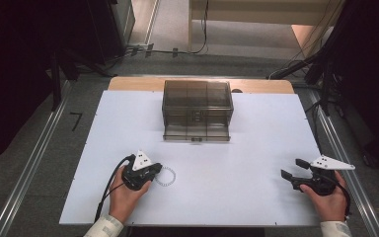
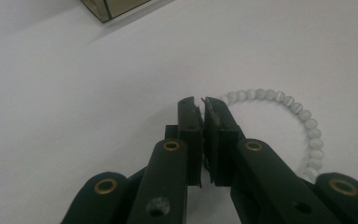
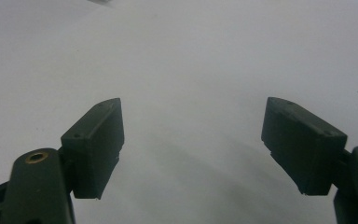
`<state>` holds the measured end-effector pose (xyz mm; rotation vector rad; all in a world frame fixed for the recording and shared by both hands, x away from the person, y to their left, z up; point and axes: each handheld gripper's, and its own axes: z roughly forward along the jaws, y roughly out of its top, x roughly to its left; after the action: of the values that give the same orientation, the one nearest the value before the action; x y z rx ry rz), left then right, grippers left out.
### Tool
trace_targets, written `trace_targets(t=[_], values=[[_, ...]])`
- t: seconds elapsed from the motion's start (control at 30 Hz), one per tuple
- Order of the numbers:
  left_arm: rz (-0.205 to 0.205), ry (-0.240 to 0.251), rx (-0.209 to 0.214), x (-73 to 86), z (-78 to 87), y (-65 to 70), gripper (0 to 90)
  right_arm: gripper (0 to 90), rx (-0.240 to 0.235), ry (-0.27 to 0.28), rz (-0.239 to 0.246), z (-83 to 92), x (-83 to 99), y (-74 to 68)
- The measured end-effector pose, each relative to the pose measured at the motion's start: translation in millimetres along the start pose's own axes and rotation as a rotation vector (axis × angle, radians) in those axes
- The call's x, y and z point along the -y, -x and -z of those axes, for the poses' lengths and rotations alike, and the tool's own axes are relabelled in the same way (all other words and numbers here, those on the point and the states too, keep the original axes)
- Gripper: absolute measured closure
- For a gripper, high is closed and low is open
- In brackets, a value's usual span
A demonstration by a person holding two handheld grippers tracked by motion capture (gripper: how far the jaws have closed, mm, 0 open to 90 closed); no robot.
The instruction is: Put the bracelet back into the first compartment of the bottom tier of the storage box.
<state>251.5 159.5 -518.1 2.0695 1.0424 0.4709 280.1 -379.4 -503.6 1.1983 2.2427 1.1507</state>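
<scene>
White board [image 1: 256, 148] covers the table and carries everything; it is smooth, so loose beads could roll far across it if the string gave way. Smoked-plastic box [image 1: 197, 109] stands at the far middle of the board with its bottom drawer [image 1: 196, 132] pulled out toward the person; the likely aim is to drop the bracelet in there, and the drawer looks shallow with a low front lip, so a dangling loop could catch on that lip or spill over it. Right gripper [image 3: 193, 135] rests near the right edge of the board, well apart from the work, its jaws spread wide with nothing between them; it poses little risk unless it swings in and knocks the box. Left gripper [image 2: 202, 103] sits on the near left of the board, its jaws drawn together on the bracelet [image 2: 292, 112] at the loop's near-left edge; the pinch appears to fall on the thin cord or a single bead at the very tips, so the round bead may squirt out on the lift, or the loop may swing and slide free; whether the pads truly hold the strand cannot be told for certain, since the tips hide the contact.
</scene>
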Motion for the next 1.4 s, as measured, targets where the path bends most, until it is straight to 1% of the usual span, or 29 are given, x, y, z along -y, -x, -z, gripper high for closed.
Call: trace_targets(t=[0.1, 0.33, 0.43, 0.5, 0.63, 0.87, 0.97, 1.07, 1.2, 1.27, 1.4], values=[[0.006, 0.002, 0.006, -0.3, 0.3, -0.9, 86.8, 19.4, 0.001, 0.001, 0.001, 0.3, 0.3, 0.5], [0.004, -0.001, 0.006, -2.8, 2.0, -1.0, 88.2, 19.5, 0.004, 0.005, -0.002, 2.5, 1.4, 1.1], [0.005, 0.009, 0.009, -4.4, 4.0, -0.2, 88.3, 19.5, 0.007, 0.004, -0.006, 3.8, 2.3, 1.6], [0.003, 0.021, 0.010, -5.7, 6.2, -0.1, 88.3, 19.5, 0.009, 0.007, -0.006, 4.2, 2.5, 1.4], [0.019, 0.052, 0.014, -8.1, 11.7, -0.5, 88.3, 19.5, 0.010, 0.006, -0.005, 4.2, 2.5, 1.5], [0.048, 0.099, 0.011, -12.1, 20.4, -5.4, 88.3, 19.5, 0.009, 0.000, -0.003, 2.6, 2.0, 1.5], [0.053, 0.116, 0.007, -14.5, 24.1, -6.5, 88.3, 19.5, 0.010, -0.002, -0.003, 2.4, 1.9, 1.1], [0.052, 0.130, 0.002, -18.8, 26.2, -7.1, 88.3, 19.5, 0.011, -0.003, -0.003, 2.3, 2.0, 1.1], [0.053, 0.165, 0.001, -27.6, 29.6, -6.9, 88.4, 19.5, 0.010, -0.001, -0.004, 2.6, 1.9, 1.0], [0.061, 0.182, 0.002, -31.2, 31.2, -8.0, 88.4, 19.5, 0.009, 0.001, -0.005, 2.9, 2.1, 1.1], [0.070, 0.198, -0.004, -34.4, 32.9, -10.5, 88.4, 19.8, 0.010, 0.001, -0.005, 3.4, 2.6, 1.6]])
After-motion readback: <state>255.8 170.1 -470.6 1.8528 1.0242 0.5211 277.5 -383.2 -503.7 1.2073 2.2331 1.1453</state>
